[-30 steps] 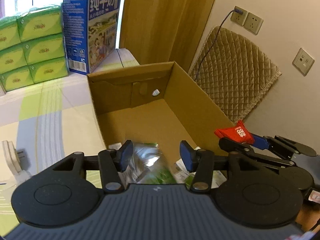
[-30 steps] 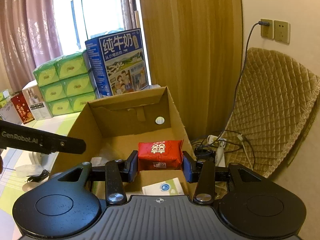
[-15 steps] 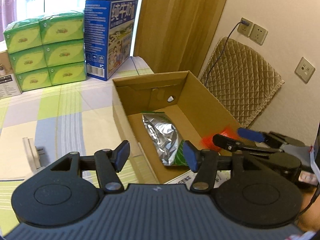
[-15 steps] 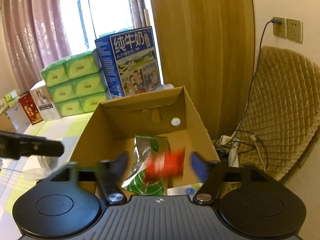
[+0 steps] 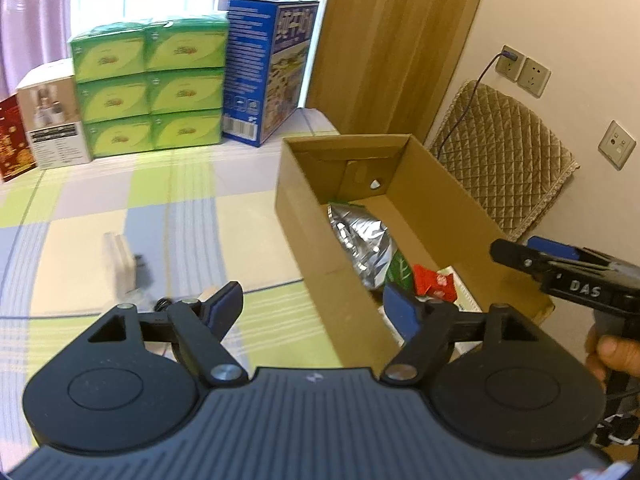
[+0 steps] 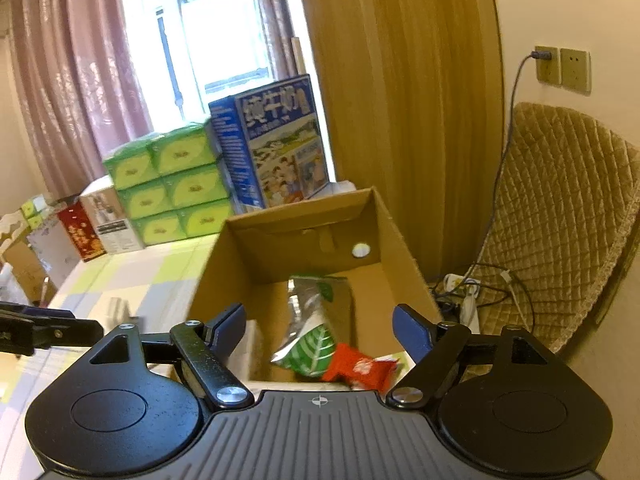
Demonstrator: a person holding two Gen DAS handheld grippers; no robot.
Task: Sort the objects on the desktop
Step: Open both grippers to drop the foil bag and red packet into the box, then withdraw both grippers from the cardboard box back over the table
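Both tools are empty, their jaws spread wide. The left gripper (image 5: pixel 312 300) hangs over the near left corner of the open cardboard box (image 5: pixel 308 248), one blue pad above the checked cloth of the bench (image 5: pixel 160 208) and the other above the box's interior. The right gripper (image 6: pixel 318 326) hangs over the near end of the same box (image 6: pixel 400 240), looking down into it, with nothing between its pads. Inside the box lies a silver foil bag (image 5: pixel 360 236) with a green leaf print at its near end, stretched along the floor of the box; a small red packet (image 6: pixel 358 368) rests just beside the bag's near end, touching or overlapping it, though the edge is too blurred to be sure. A white card or packet shows partly under the red one. On the bench to the left of the box stands a small white item (image 5: pixel 120 260), blurred, with a dark cable (image 5: pixel 162 304) near it. At the far edge of the bench stand stacked green tissue packs (image 5: pixel 148 88) and a tall blue carton (image 5: pixel 268 72). In the left view, the person's hand (image 5: pixel 612 356) grips the handle of the right tool.
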